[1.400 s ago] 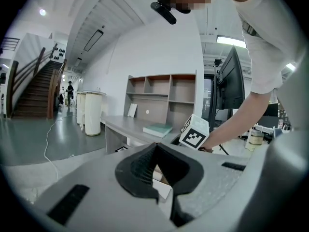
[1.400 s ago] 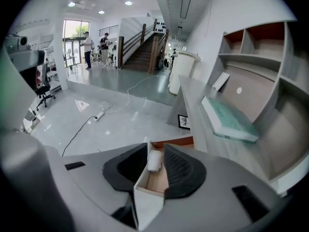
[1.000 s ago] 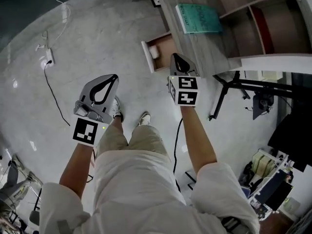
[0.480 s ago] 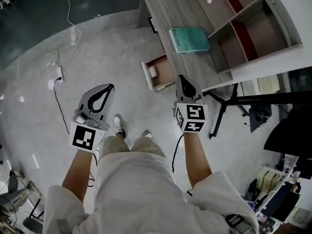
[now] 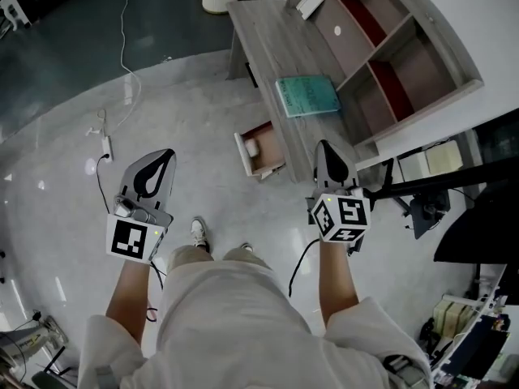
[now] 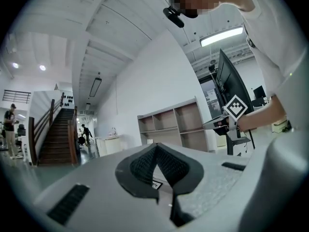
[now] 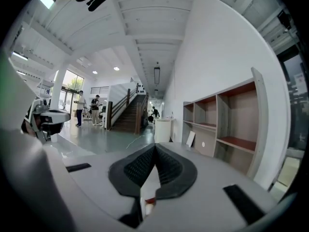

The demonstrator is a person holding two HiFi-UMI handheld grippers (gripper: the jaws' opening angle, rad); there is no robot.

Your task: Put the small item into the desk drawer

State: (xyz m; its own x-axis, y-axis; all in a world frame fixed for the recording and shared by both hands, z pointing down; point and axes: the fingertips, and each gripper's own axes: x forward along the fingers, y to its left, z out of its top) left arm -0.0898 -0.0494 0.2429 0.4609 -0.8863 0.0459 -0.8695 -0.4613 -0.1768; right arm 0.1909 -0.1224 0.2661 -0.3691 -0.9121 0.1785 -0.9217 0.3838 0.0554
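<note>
The desk drawer [image 5: 269, 141] stands pulled out from the grey desk [image 5: 272, 39], and a small white item [image 5: 251, 147] lies inside it near the front panel. My right gripper [image 5: 323, 143] hangs in the air just right of the drawer, over the desk's near edge, shut with nothing in it. My left gripper [image 5: 168, 153] is over the floor well to the left of the drawer, its jaws also shut and empty. In the gripper views each pair of jaws meets at the tip: left gripper [image 6: 155, 146], right gripper [image 7: 155, 145].
A green book [image 5: 307, 96] lies on the desk. A wooden shelf unit [image 5: 381, 51] stands behind the desk. A power strip with cable [image 5: 106, 143] lies on the floor at left. A black stand [image 5: 418, 193] is to the right. My feet are below the drawer.
The desk and drawer now sit farther off and higher in the head view. My right gripper has drawn back to the right of the drawer. Both grippers stay shut.
</note>
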